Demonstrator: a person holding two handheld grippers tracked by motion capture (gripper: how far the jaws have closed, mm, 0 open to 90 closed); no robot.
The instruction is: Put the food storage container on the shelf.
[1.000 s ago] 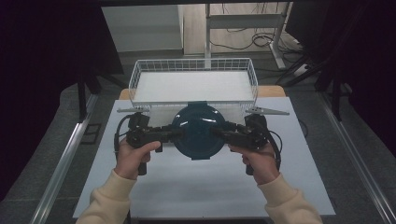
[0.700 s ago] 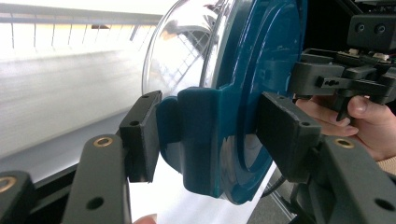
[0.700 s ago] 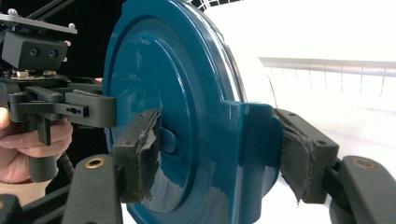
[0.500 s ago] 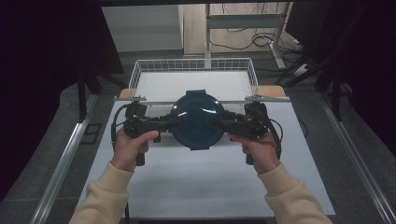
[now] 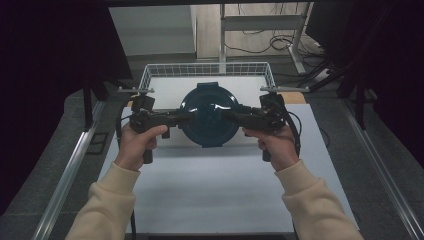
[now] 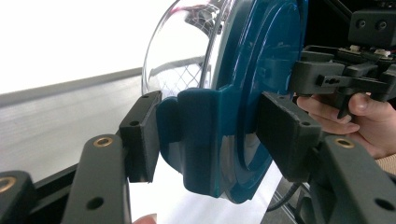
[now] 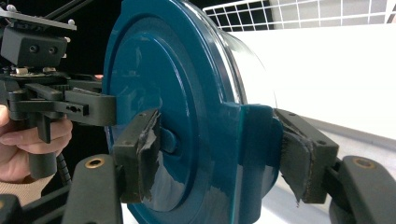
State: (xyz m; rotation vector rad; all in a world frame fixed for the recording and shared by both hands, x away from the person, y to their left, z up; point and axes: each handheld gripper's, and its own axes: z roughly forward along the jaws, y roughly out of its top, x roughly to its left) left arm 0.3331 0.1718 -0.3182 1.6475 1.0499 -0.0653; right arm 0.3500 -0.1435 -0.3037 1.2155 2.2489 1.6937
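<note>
The jaws of the left gripper (image 6: 205, 140) are being seen closed onto a teal side tab of the round lidded container (image 5: 209, 116), one pad pressed on the clear-dome side and the other on the flat teal underside, and the jaws of the right gripper (image 7: 219, 158) are being seen clamped the same way on the opposite tab, so the container (image 6: 243, 93) is being pinched at two points across its width. In the high view the left gripper (image 5: 176, 118) and the right gripper (image 5: 239, 118) are being held level with each other, with the container suspended between them above the white table (image 5: 210, 190) and just in front of the wire basket (image 5: 207, 70). If the container is being carried toward the basket, as seems likely, the step is best being done with both hands moved together at one height, so that neither tab is being twisted out of its pads; the worn padding on the right jaws suggests grip there should be watched. Squeeze is best being kept steady rather than increased, since the tabs are narrow and the dome looks smooth. As for orientation, the container (image 7: 187, 93) is being held roughly flat, its clear dome turned upward toward the camera and its teal base downward; a small tab is being seen at the far edge and another at the near edge. Being round, no true long axis is being shown; the line between the gripped tabs is running left to right across the table.
</note>
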